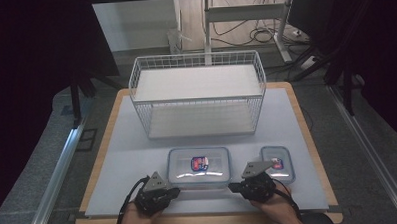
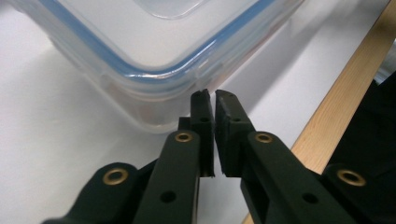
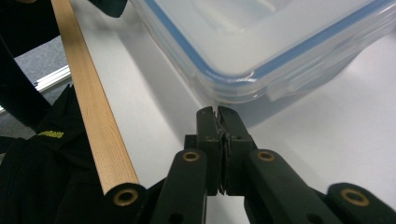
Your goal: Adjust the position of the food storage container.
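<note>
Table: a pale mat on a wooden-edged top, filling the middle of the high view.
Wire rack: white, two shelves, standing at upper centre of the mat.
Large box: clear plastic with a blue-rimmed lid and a red and blue label, lower centre, just below the rack.
Small box: same make, lower right, near the large box but apart from it.
Left gripper: held at lower left, just beside the large box's near left corner; in the left gripper view its jaws are nearly together with a thin gap, grasping nothing, tips close to the box's corner.
Right gripper: held at lower right, between the two boxes; in the right gripper view its jaws are pressed together on nothing, tips just short of a box's corner.
</note>
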Demonstrator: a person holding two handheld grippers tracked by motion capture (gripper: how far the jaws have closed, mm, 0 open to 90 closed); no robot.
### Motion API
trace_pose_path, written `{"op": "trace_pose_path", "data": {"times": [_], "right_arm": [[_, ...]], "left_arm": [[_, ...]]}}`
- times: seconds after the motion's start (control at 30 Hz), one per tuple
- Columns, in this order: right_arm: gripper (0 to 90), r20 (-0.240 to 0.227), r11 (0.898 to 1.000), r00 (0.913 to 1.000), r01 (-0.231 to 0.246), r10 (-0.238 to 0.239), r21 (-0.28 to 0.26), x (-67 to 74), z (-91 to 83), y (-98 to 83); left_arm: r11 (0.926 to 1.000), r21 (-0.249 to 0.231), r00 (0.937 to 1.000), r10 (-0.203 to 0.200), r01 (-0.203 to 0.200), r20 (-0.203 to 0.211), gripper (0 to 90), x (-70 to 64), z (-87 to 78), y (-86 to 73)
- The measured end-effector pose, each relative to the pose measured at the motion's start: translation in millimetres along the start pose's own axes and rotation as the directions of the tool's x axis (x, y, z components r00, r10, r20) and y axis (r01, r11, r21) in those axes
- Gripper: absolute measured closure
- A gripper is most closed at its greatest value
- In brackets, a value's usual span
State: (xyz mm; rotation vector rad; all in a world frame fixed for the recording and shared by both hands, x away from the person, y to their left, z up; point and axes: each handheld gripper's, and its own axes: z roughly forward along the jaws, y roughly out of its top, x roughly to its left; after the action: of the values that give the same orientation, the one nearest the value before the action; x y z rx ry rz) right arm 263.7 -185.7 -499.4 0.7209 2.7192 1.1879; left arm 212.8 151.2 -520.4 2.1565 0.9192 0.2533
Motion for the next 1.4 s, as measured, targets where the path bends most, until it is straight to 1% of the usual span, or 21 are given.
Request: {"op": "trace_pose_path", "data": {"times": [0.03, 0.07, 0.1, 0.13, 0.2, 0.23, 0.3, 0.33, 0.37, 0.43, 0.47, 0.5, 0.53, 0.57, 0.6, 0.63, 0.73, 0.77, 0.93, 1.23, 1.4], "right_arm": [[86.3, 0.000, 1.000, 1.0000, 0.000, 0.000, 0.000, 0.0, 0.0, 0.0], [84.0, 0.015, 1.000, 0.9999, 0.007, -0.007, -0.011, -0.3, -5.9, 0.4], [84.0, 0.015, 1.000, 0.9999, 0.007, -0.007, -0.011, -0.3, -5.9, 0.4], [81.4, 0.033, 1.000, 0.9993, 0.018, -0.018, -0.016, -1.8, -9.9, 0.0], [79.6, 0.042, 1.000, 0.9990, 0.018, -0.017, -0.017, -2.5, -12.0, -0.2], [77.6, 0.050, 1.000, 0.9986, 0.020, -0.019, -0.021, -3.5, -13.9, -0.5], [69.5, 0.076, 0.999, 0.9970, 0.016, -0.013, -0.032, -6.8, -18.7, -2.2], [67.1, 0.085, 0.999, 0.9964, 0.012, -0.009, -0.032, -7.8, -20.2, -2.9], [67.1, 0.085, 0.999, 0.9964, 0.012, -0.009, -0.032, -7.8, -20.2, -2.9], [62.4, 0.105, 0.999, 0.9945, 0.011, -0.007, -0.037, -9.7, -22.6, -4.4], [57.6, 0.121, 0.999, 0.9926, 0.009, -0.005, -0.040, -11.4, -24.9, -5.6], [57.6, 0.121, 0.999, 0.9926, 0.009, -0.005, -0.040, -11.4, -24.9, -5.6], [52.1, 0.135, 0.999, 0.9909, 0.007, -0.001, -0.044, -13.0, -26.9, -6.7], [52.1, 0.135, 0.999, 0.9909, 0.007, -0.001, -0.044, -13.0, -26.9, -6.7], [47.2, 0.147, 0.999, 0.9892, 0.000, 0.007, -0.050, -15.0, -28.6, -8.0], [47.2, 0.147, 0.999, 0.9892, 0.000, 0.007, -0.050, -15.0, -28.6, -8.0], [40.1, 0.163, 0.998, 0.9865, -0.006, 0.016, -0.060, -18.3, -30.4, -10.3], [35.0, 0.173, 0.997, 0.9846, -0.011, 0.023, -0.070, -20.3, -31.4, -11.3], [26.2, 0.194, 0.996, 0.9802, -0.024, 0.041, -0.088, -24.7, -32.6, -13.7], [22.2, 0.193, 0.996, 0.9795, -0.042, 0.057, -0.081, -26.2, -29.9, -15.4], [20.4, 0.194, 0.996, 0.9792, -0.045, 0.060, -0.080, -26.7, -28.8, -15.7]], "left_arm": [[1.0000, 0.000, 1.0000, 0.000, 0.000, 0.000, 82.7, 0.0, 0.0, 0.0], [0.9997, 0.008, 0.9993, 0.025, -0.025, -0.029, 80.1, -2.2, -5.1, -1.8], [0.9997, 0.008, 0.9993, 0.025, -0.025, -0.029, 77.7, -2.2, -5.1, -1.8], [0.9991, 0.010, 0.9973, 0.041, -0.040, -0.061, 75.0, -3.3, -10.6, -4.0], [0.9991, 0.010, 0.9961, 0.043, -0.042, -0.077, 68.3, -3.3, -13.3, -5.1], [0.9991, 0.005, 0.9944, 0.043, -0.043, -0.097, 68.3, -2.5, -16.9, -6.7], [0.9994, -0.006, 0.9925, 0.033, -0.034, -0.118, 57.8, 0.2, -21.6, -8.8], [0.9996, -0.026, 0.9911, 0.006, -0.010, -0.133, 53.7, 4.8, -25.1, -11.3], [0.9996, -0.026, 0.9911, 0.006, -0.010, -0.133, 50.1, 4.8, -25.1, -11.3], [0.9993, -0.037, 0.9897, -0.017, 0.012, -0.142, 46.6, 10.1, -27.3, -13.6], [0.9988, -0.048, 0.9869, -0.021, 0.013, -0.160, 38.6, 14.2, -28.5, -15.8], [0.9988, -0.048, 0.9869, -0.021, 0.013, -0.160, 35.1, 14.2, -28.5, -15.8], [0.9985, -0.054, 0.9859, -0.017, 0.009, -0.166, 32.3, 15.7, -28.9, -16.7], [0.9982, -0.060, 0.9850, -0.014, 0.004, -0.172, 32.3, 16.7, -29.2, -17.5], [0.9975, -0.070, 0.9835, -0.010, -0.003, -0.181, 27.2, 18.1, -29.4, -18.7], [0.9975, -0.070, 0.9835, -0.010, -0.003, -0.181, 25.7, 18.1, -29.4, -18.7], [0.9970, -0.075, 0.9843, -0.034, 0.021, -0.173, 23.7, 20.8, -28.7, -19.8], [0.9969, -0.075, 0.9846, -0.038, 0.025, -0.171, 22.0, 21.6, -28.4, -20.1], [0.9970, -0.064, 0.9847, -0.053, 0.043, -0.166, 18.4, 25.0, -26.9, -22.2], [0.9945, -0.084, 0.9849, -0.075, 0.062, -0.156, 12.1, 26.7, -27.9, -22.5], [0.9915, -0.113, 0.9833, -0.083, 0.065, -0.162, 11.1, 29.2, -28.6, -22.2]]}}
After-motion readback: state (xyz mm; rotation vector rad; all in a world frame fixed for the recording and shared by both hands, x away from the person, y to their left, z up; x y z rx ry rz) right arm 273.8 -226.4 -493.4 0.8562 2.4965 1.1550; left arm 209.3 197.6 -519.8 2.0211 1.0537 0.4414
